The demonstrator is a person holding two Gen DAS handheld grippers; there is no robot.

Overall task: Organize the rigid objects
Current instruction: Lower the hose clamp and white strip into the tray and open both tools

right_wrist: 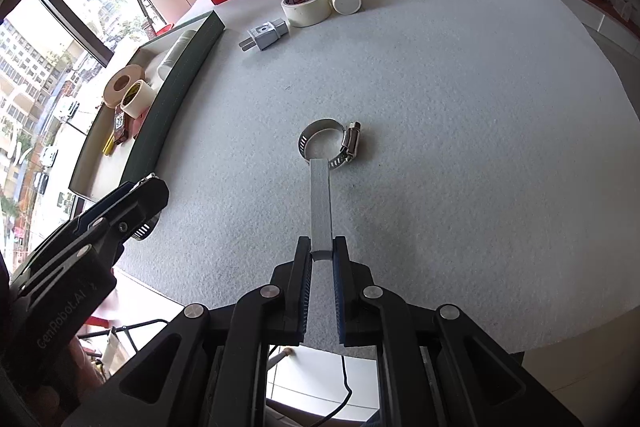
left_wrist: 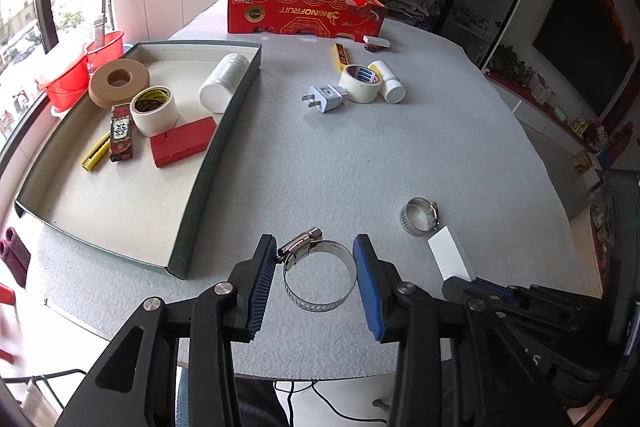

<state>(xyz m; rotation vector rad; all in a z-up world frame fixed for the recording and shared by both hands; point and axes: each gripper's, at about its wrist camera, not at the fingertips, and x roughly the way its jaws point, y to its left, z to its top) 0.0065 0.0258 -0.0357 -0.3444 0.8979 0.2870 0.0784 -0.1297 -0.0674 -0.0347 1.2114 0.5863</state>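
**Sorting half done: two hose clamps and a cluster of items left on the tabletop**

Straddling a large steel hose clamp with a screw housing [left_wrist: 319, 274], the left hand-held gripper [left_wrist: 316, 281] has its blue-padded jaws partly apart on either side of the ring; the pads look close to the band, but I cannot tell whether they press on it, and the clamp seems to lie on the grey felt-covered tabletop [left_wrist: 360, 155]. Just to its right lies a smaller steel hose clamp [right_wrist: 330, 143]. The right hand-held gripper [right_wrist: 321, 255] is clamped shut on a thin flat white strip [right_wrist: 320, 203], whose far end reaches the smaller clamp's rim.

Farther off on the tabletop, a grey-white plug adapter [left_wrist: 326, 98], a cream roll of masking tape [left_wrist: 361, 83] and a white plastic bottle [left_wrist: 390, 83] sit bunched together, with a yellow-and-red stick [left_wrist: 341, 55] and a small white block [left_wrist: 377, 42] beyond them.

The shallow dark-green tray with a pale floor [left_wrist: 208, 171] holds a brown tape roll [left_wrist: 119, 82], a white tape roll with a yellow core [left_wrist: 154, 111], a white cylindrical bottle on its side [left_wrist: 223, 83], a red rectangular box [left_wrist: 183, 147], a dark patterned small box [left_wrist: 121, 133] and a yellow utility knife [left_wrist: 95, 157]. Behind stands an open red cardboard fruit box [left_wrist: 304, 15]; its contents are unclear.

By my reckoning roughly half the objects are stowed; both clamps and the far cluster remain.
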